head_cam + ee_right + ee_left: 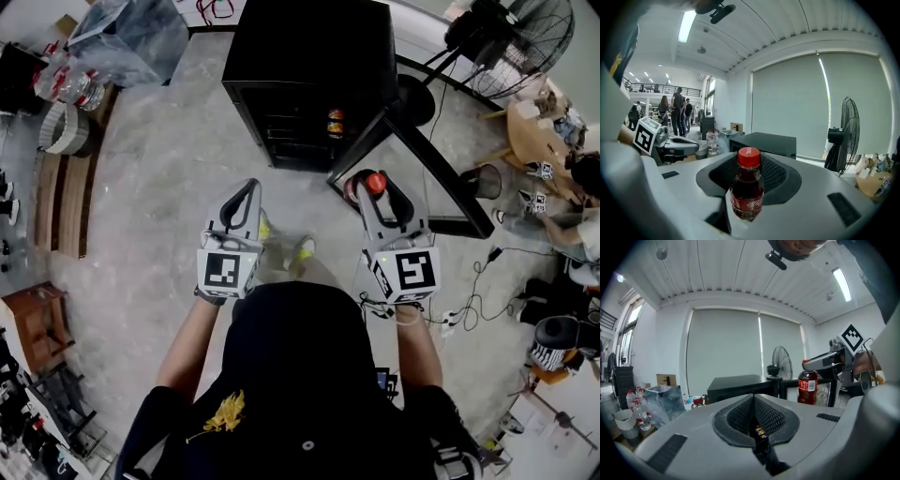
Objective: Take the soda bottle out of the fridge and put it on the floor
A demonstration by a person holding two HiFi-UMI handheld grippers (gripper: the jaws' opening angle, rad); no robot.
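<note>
A black pedestal fan with a round wire cage (525, 37) stands off to my right, in front of pale grey roller blinds (820, 103). To my left I see a bin of crumpled clear plastic (127, 37), with a cluster of clear water bottles with red labels (70, 86) and a white ribbed pail (64, 127) just beside it. A slatted wooden pallet (64, 202) lies near them. A brown cardboard box (665, 379) sits behind the bin. A thin black cable (478, 281) snakes beside a white power strip (448, 319). Several people (675, 110) stand far off. A long strip light (686, 26) glows on the ceiling above me.
</note>
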